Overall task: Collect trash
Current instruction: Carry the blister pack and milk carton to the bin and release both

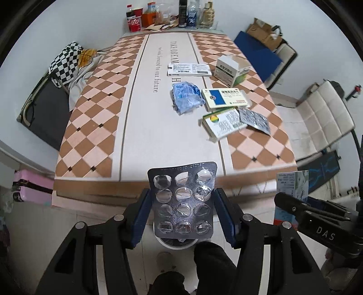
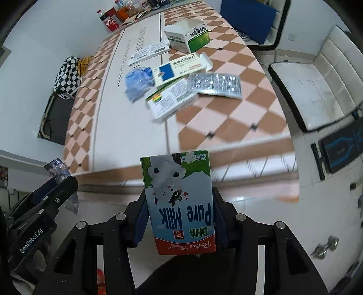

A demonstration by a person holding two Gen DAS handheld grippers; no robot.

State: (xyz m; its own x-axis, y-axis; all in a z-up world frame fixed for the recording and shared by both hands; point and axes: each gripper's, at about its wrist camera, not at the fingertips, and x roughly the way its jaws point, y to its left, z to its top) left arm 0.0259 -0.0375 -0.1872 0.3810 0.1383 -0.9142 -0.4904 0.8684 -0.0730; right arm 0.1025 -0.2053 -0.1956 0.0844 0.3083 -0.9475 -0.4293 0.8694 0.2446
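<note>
The milk carton [image 2: 179,204] reads, upside down, "DHA Pure Milk" — with "15mg Pack" and "Perfect Land" below. The worktop [image 1: 140,109] cloth carries "TAKE DREAM" and "forward to our future". One gripper body [image 1: 322,233] shows "DAS" — the other [image 2: 31,240] "GenRobot.AI".

Background only: table [image 1: 95,127] had a checkered tan-and-pink cloth with a white printed centre strip. Cola bottle [image 1: 132,19], jars and other bottles stood at the far edge. Checkered black-and-white cloth [image 1: 65,61] lay draped to one side, white padded chair [image 1: 322,115] on the other, pink suitcase [image 1: 31,188] on the floor.
</note>
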